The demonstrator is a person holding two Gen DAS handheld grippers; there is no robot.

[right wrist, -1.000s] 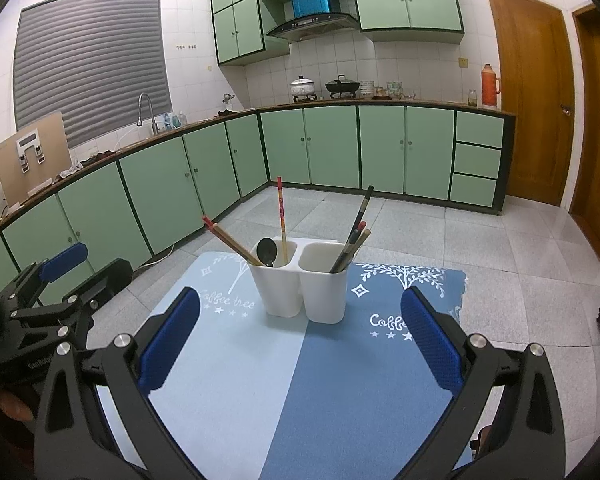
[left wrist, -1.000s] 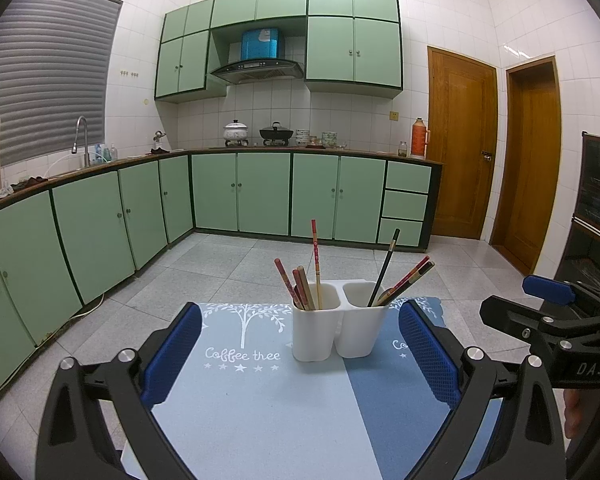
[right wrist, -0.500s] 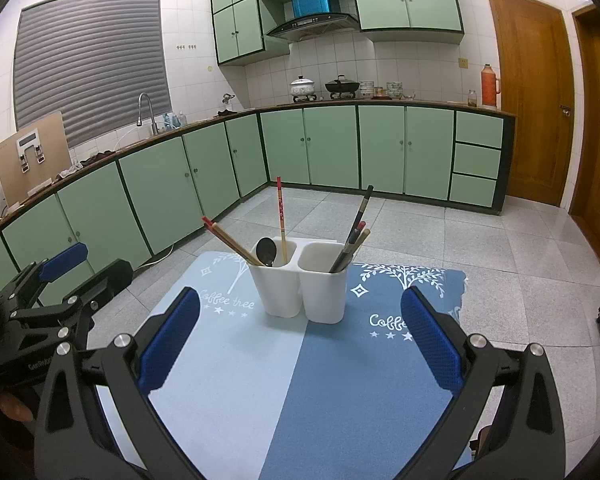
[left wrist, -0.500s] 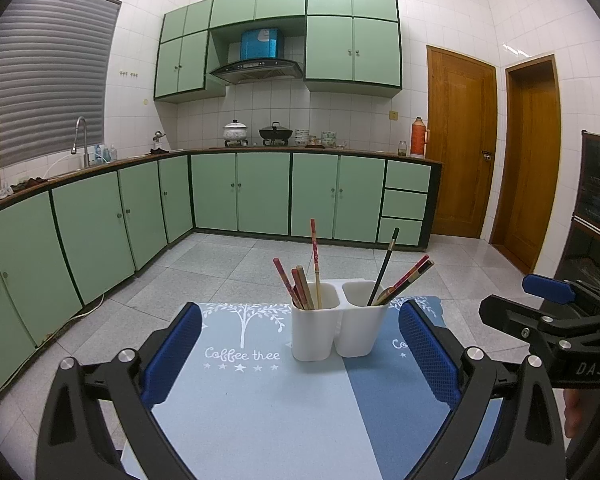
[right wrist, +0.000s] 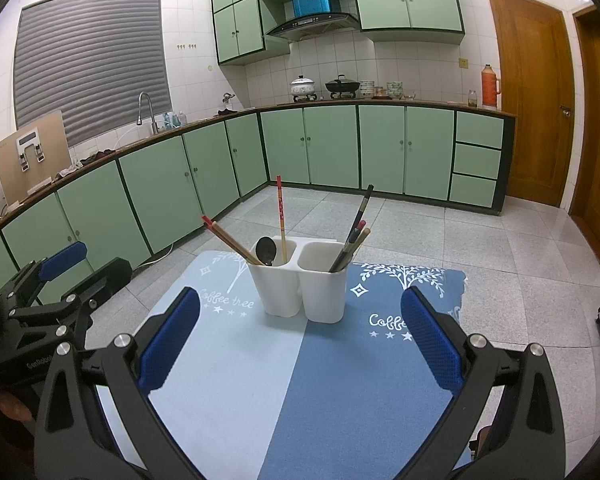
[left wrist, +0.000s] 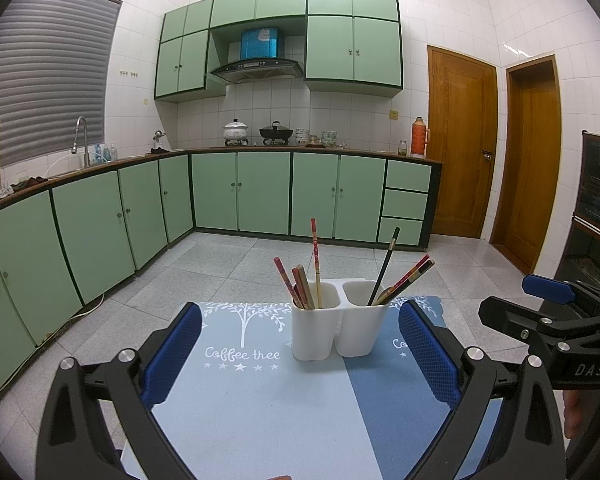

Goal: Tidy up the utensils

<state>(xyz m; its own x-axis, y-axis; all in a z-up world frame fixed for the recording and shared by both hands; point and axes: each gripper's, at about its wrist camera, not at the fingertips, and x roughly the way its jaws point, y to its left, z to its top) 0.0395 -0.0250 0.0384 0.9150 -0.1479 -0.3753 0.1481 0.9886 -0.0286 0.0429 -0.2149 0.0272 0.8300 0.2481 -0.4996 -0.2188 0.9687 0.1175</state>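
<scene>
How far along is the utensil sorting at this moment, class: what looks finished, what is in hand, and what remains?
Looks done: chopsticks and a dark spoon already stand in the white two-compartment holder on the blue mat, with no loose utensils visible on it. In hand: nothing; the left gripper and right gripper are both open and empty, short of the holder. Left: possibly re-sorting between compartments, since chopsticks sit in both.

Two-compartment holder (right wrist: 303, 288) on mat (right wrist: 260, 380) — chopsticks (right wrist: 281, 216) and spoon (right wrist: 265, 251) in left compartment, chopsticks in right; cabinets (right wrist: 332, 148) behind.

Green cabinets (left wrist: 264, 192), white tiles, wooden doors (left wrist: 462, 144).
</scene>
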